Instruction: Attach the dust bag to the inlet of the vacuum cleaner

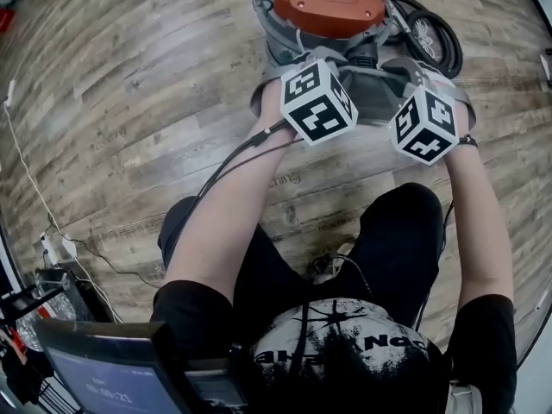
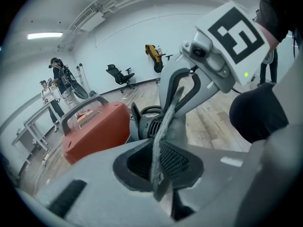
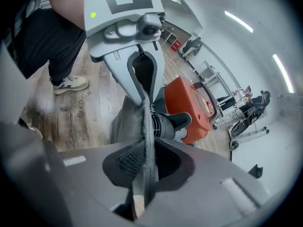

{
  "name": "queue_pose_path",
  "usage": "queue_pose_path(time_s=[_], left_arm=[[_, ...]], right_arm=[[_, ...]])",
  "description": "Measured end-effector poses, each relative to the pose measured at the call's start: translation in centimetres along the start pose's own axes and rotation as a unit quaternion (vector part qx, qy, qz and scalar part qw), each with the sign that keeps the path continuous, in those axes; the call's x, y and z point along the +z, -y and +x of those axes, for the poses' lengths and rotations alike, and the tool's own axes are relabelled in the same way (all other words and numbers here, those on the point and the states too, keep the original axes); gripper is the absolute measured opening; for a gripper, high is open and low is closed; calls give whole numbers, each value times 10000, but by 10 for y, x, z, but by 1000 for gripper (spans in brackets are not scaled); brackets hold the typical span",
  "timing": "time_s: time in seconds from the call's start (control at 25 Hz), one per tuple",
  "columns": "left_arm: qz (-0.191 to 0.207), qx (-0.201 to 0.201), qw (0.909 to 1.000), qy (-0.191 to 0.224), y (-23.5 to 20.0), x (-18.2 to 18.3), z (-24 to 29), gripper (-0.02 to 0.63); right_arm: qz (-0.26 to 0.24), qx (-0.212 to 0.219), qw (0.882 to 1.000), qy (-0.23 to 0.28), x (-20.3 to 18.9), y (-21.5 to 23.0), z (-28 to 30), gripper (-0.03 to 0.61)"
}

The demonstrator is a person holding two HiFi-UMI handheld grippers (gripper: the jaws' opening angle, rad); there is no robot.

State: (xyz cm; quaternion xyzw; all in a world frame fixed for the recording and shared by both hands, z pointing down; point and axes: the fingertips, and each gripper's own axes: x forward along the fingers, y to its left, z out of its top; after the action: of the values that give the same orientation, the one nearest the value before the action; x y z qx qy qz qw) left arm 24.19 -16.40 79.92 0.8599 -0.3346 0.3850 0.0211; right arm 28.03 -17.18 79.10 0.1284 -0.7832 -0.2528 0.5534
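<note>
1. Head view: the dust bag (image 1: pixel 384 83) hangs just before the vacuum cleaner (image 1: pixel 328 3) on the floor (image 1: pixel 129 102).
2. Left gripper view: fingers of the left gripper (image 2: pixel 158 169) pinch the bag's edge.
3. Right gripper view: fingers of the right gripper (image 3: pixel 144 167) clamp its edge too.

White hall with a wood-plank floor (image 1: pixel 129 84)
Far ahead of the left gripper (image 2: pixel 161 174), a black office chair (image 2: pixel 119 74) stands at the white wall (image 2: pixel 132 32). To the left of the chair, two persons (image 2: pixel 57 82) stand beside a long table (image 2: pixel 33 122), under a ceiling light strip (image 2: pixel 45 35). Ahead and to the right of the right gripper (image 3: pixel 142 174) are metal racks (image 3: pixel 208 74) and two more light strips (image 3: pixel 239 20). A white power strip (image 1: pixel 52 250) lies on the floor, well to the left of the left gripper.
</note>
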Motion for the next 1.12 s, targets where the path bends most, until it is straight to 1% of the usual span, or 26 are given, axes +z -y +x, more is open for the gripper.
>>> queue_pose_path(time_s=[0.08,0.2,0.28,0.36,0.48,0.6,0.72,0.8,0.88,0.96,1.12], left_arm=[[27,24,9999,93,-1,9,-2,39],[216,115,9995,206,-2,22,-4,44],[361,159,9990,226,-1,25,-4,46],[391,137,9989,197,0,23,-3,45],[161,-7,9998,83,-2,14,-2,43],[-2,-59,9999,-134,-3,1,1,40],[-44,-108,9992,-380,0,-13,5,37],[-56,-130,9989,-449,1,-17,7,35],[-111,-136,9992,-370,0,-14,8,35],[-198,-131,9995,-225,-2,-8,8,38],[-99,-46,9999,-53,-6,3,5,46]], right_arm=[[240,19,9997,43,-7,0,4,51],[589,21,9982,72,-15,-1,11,52],[635,-14,9980,32,-17,-2,12,52],[470,-65,9989,-59,-16,-2,10,51],[120,-132,9997,-171,-8,3,4,51],[-199,-187,9995,-184,4,6,-1,51],[-529,-231,9981,-220,17,5,-4,51],[-670,-222,9972,-248,20,3,-4,51],[-584,-195,9979,-200,18,4,-4,51],[-338,-167,9992,-106,10,4,-2,51],[77,-115,9999,-64,-3,1,5,46]])
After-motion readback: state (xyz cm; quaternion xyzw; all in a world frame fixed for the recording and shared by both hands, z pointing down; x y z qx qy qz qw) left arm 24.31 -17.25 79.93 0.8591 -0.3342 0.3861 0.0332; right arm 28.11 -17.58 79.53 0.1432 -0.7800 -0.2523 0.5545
